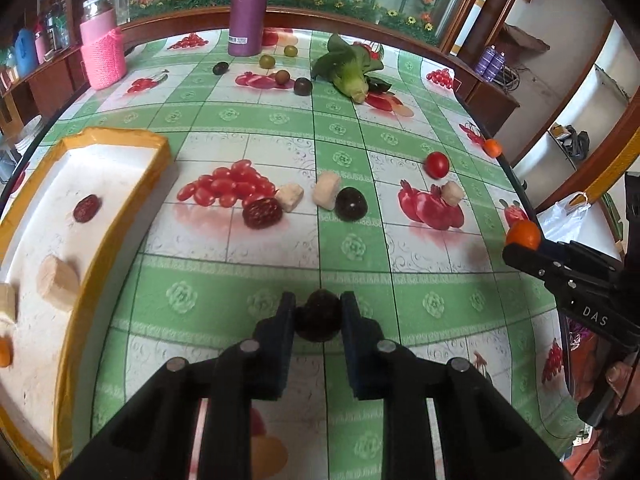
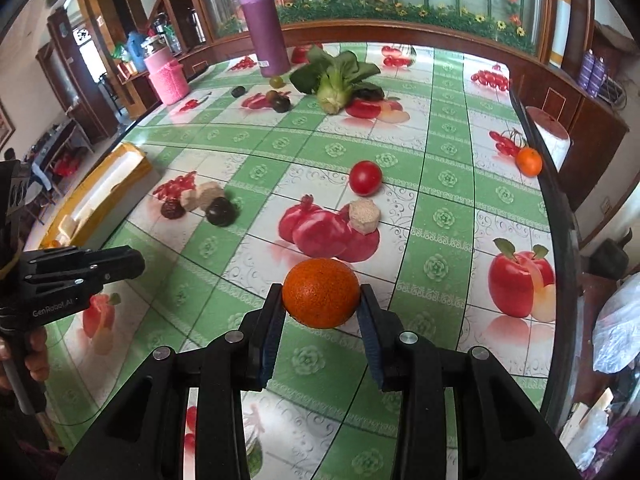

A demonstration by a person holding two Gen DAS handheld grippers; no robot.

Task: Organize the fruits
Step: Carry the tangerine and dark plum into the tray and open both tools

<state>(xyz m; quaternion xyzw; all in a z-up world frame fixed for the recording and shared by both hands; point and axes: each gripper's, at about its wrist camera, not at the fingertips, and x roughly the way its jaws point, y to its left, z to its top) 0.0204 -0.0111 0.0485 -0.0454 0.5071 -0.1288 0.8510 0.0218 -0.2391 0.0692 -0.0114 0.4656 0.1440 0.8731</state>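
Observation:
My left gripper is shut on a dark wrinkled fruit, held just above the tablecloth. My right gripper is shut on a small orange; it also shows at the right edge of the left wrist view, the orange at its tip. A white tray with a yellow rim sits to the left and holds a dark red date, pale banana pieces and an orange piece. Loose on the table lie a date, a dark plum, banana chunks, a red tomato and another orange.
A purple bottle and a pink knitted jar stand at the back, with a leafy green vegetable and several small dark and green fruits near them. The table's right edge drops off beside a white roll.

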